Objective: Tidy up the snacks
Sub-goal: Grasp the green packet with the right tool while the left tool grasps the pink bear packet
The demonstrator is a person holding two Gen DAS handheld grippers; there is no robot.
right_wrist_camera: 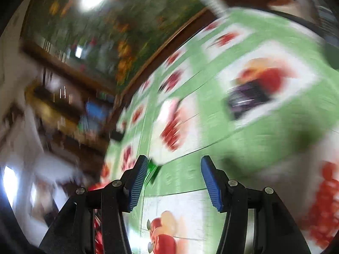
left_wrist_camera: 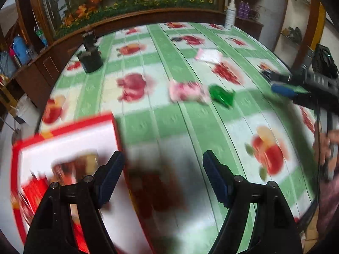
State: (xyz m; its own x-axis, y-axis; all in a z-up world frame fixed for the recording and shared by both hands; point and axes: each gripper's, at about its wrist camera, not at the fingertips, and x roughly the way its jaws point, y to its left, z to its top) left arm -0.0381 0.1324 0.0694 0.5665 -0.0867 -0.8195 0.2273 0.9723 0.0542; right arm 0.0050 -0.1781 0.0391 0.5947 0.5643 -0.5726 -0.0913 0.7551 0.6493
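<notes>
In the left wrist view a red-rimmed white box (left_wrist_camera: 65, 139) with snacks inside lies at the near left of the table. A pink snack packet (left_wrist_camera: 186, 91), a green wrapped snack (left_wrist_camera: 222, 95) and a pale pink packet (left_wrist_camera: 208, 55) lie on the green fruit-print tablecloth (left_wrist_camera: 169, 122). My left gripper (left_wrist_camera: 163, 175) is open and empty, beside the box's right edge. My right gripper (left_wrist_camera: 275, 82) enters from the right, near the green snack. In the blurred right wrist view my right gripper (right_wrist_camera: 172, 180) is open and empty; the green snack (right_wrist_camera: 152, 172) shows beside its left finger. A dark purple packet (right_wrist_camera: 247, 100) lies farther off.
A black container (left_wrist_camera: 90, 60) stands at the far left of the table and a white spray bottle (left_wrist_camera: 230, 14) at the far right corner. A wooden cabinet with fake flowers (left_wrist_camera: 127, 6) runs behind the table. Shelves with clutter stand at the left.
</notes>
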